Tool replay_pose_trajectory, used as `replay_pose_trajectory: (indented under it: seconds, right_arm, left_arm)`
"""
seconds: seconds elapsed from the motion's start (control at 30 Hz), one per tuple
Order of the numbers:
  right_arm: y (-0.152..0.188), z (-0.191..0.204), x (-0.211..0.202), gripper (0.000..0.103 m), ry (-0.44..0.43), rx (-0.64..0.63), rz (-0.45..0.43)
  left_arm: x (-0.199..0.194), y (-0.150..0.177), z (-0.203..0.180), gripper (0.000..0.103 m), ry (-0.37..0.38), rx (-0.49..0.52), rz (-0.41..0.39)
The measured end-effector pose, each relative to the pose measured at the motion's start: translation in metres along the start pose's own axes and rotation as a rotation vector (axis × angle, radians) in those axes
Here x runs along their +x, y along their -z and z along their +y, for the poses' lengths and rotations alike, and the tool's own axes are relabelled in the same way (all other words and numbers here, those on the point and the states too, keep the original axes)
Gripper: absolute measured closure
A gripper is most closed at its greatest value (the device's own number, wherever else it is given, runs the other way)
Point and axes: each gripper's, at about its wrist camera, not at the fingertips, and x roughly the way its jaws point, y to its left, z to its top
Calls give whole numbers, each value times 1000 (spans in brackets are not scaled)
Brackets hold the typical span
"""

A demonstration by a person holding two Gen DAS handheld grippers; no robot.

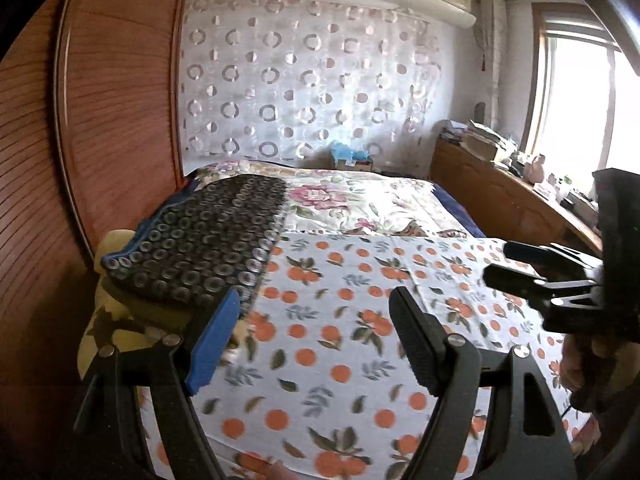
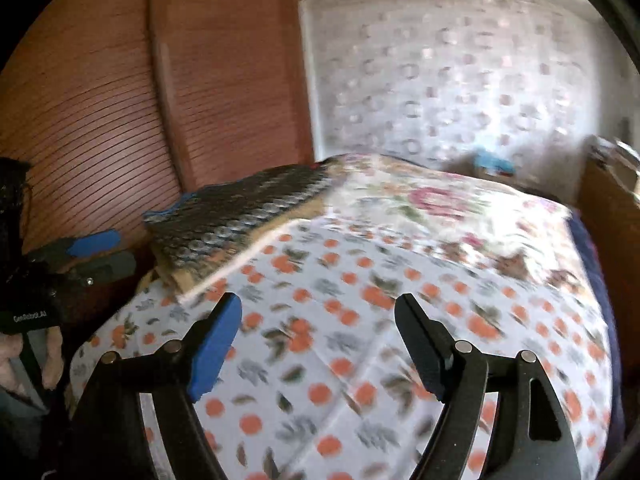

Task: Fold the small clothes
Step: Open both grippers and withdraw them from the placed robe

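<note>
Both grippers held above the bed, nothing gripped. Left gripper (image 1: 316, 334) at bottom centre of the left wrist view: jaws wide, only the orange-print sheet (image 1: 344, 320) showing through the gap. Right gripper (image 2: 318, 344) at bottom centre of the right wrist view: jaws likewise wide, empty, over the same sheet, that view smeared by motion blur.

Task's thing: a dark ring-patterned garment with blue trim (image 1: 200, 248), lying at centre left of the left wrist view, near the wooden wardrobe (image 1: 120, 100), resting on a yellowish cushion or pile (image 1: 116, 312) at the bed's edge. Seen again at centre left of the right wrist view (image 2: 236, 216). Looks already laid in a flat, squared bundle, so probably folded and set aside; cannot tell for certain from here.

No other small garment visible on the sheet or on the floral quilt (image 1: 360, 200) beyond. Judged: one piece done or nearly so, no next piece in sight, whatever remains lying outside both views.

Containers: none clearly in use. A small box with something blue on top (image 1: 352, 158) at the far end of the bed, contents too small to tell.
</note>
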Motion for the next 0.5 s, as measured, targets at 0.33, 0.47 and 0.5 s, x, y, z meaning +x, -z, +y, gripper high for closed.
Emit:
replay_pose_trajectory:
  seconds: [0.33, 0.47, 0.5]
  right_arm:
    - [24, -6, -81, 23, 127, 93, -112]
    - [26, -4, -107, 23, 171, 126, -167]
    - [35, -2, -113, 23, 178, 130, -177]
  left_arm:
    - [-20, -2, -63, 25, 54, 67, -1]
    - [-31, -10, -78, 25, 80, 74, -25]
    - [-33, -13, -82, 25, 83, 77, -29]
